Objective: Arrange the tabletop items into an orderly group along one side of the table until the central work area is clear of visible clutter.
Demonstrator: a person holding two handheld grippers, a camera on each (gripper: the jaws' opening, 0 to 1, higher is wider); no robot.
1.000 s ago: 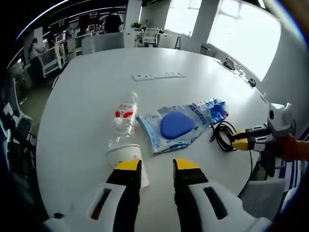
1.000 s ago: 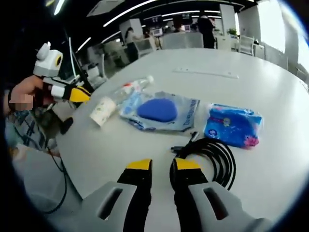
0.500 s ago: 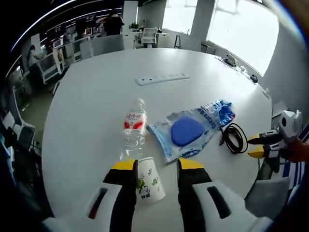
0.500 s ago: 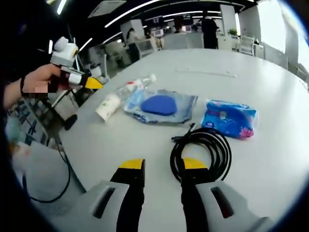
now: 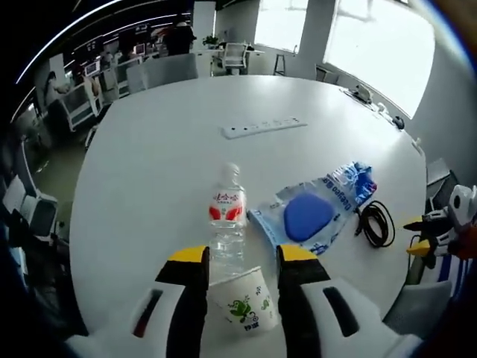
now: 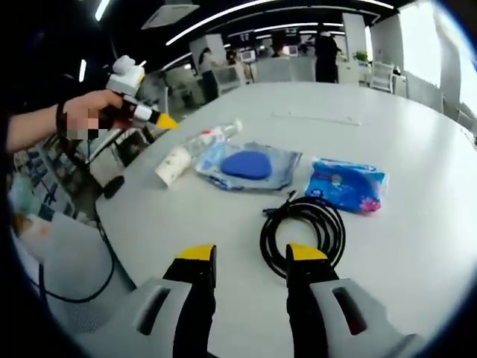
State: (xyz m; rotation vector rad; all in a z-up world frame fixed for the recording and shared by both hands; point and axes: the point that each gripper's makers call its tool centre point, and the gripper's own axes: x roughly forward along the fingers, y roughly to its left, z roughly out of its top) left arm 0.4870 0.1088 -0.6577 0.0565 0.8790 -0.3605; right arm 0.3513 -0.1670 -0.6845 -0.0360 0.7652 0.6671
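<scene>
A paper cup (image 5: 242,302) with a green print lies on its side on the white table (image 5: 149,164), between the jaws of my open left gripper (image 5: 241,256). Just beyond it lies a clear water bottle (image 5: 227,216) with a red label. To its right are a blue pad in a plastic bag (image 5: 307,216), a blue tissue pack (image 5: 356,177) and a coiled black cable (image 5: 376,224). My right gripper (image 6: 250,253) is open and short of the cable (image 6: 302,235), with nothing between its jaws. Past the cable lie the tissue pack (image 6: 343,185), bagged pad (image 6: 250,165), bottle (image 6: 209,138) and cup (image 6: 173,164).
A white power strip (image 5: 264,127) lies further out on the table. A hand holds the left gripper (image 6: 138,112) over the table's edge. The right gripper (image 5: 440,227) shows beyond the table's right edge. Office chairs and desks stand around the table.
My left gripper has come forward so the cup now lies between its jaws. My right gripper's jaws have spread wider and sit a little further back from the cable.
</scene>
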